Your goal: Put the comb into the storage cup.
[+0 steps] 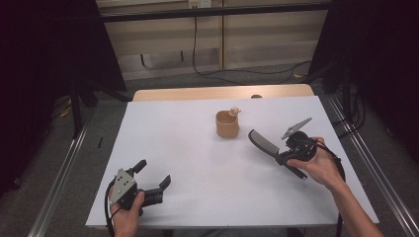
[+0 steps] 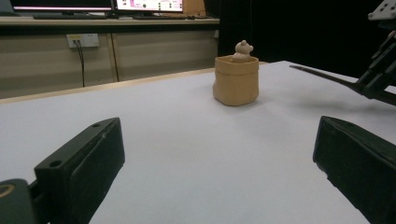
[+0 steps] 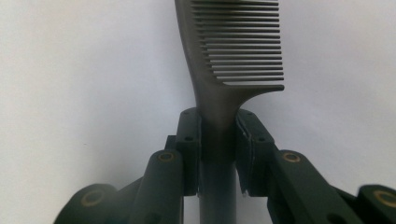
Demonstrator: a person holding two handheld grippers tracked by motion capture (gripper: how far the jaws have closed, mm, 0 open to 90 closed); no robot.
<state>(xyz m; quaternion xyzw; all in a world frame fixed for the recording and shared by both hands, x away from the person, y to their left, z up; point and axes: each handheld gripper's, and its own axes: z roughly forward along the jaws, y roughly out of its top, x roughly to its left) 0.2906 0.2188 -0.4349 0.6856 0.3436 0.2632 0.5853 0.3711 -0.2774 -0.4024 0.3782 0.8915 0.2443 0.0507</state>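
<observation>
A dark grey comb [image 1: 263,142] is held above the white table, its handle clamped between the jaws of my right gripper [image 1: 282,159] at the right. In the right gripper view the comb [image 3: 233,51] points away from me with its teeth to the right, and my right gripper [image 3: 218,140] presses on its handle from both sides. A tan pot [image 1: 227,124] with a small bear figure [image 1: 234,111] at its rim stands mid-table, beyond the comb's tip. My left gripper [image 1: 153,175] rests open near the front left; the tan pot [image 2: 236,80] stands ahead of my left gripper [image 2: 215,158].
The white board [image 1: 197,163] covers a wooden table, whose far edge [image 1: 222,92] shows behind it. Dark curtains and metal rails flank both sides. A cable lies on the floor beyond the table.
</observation>
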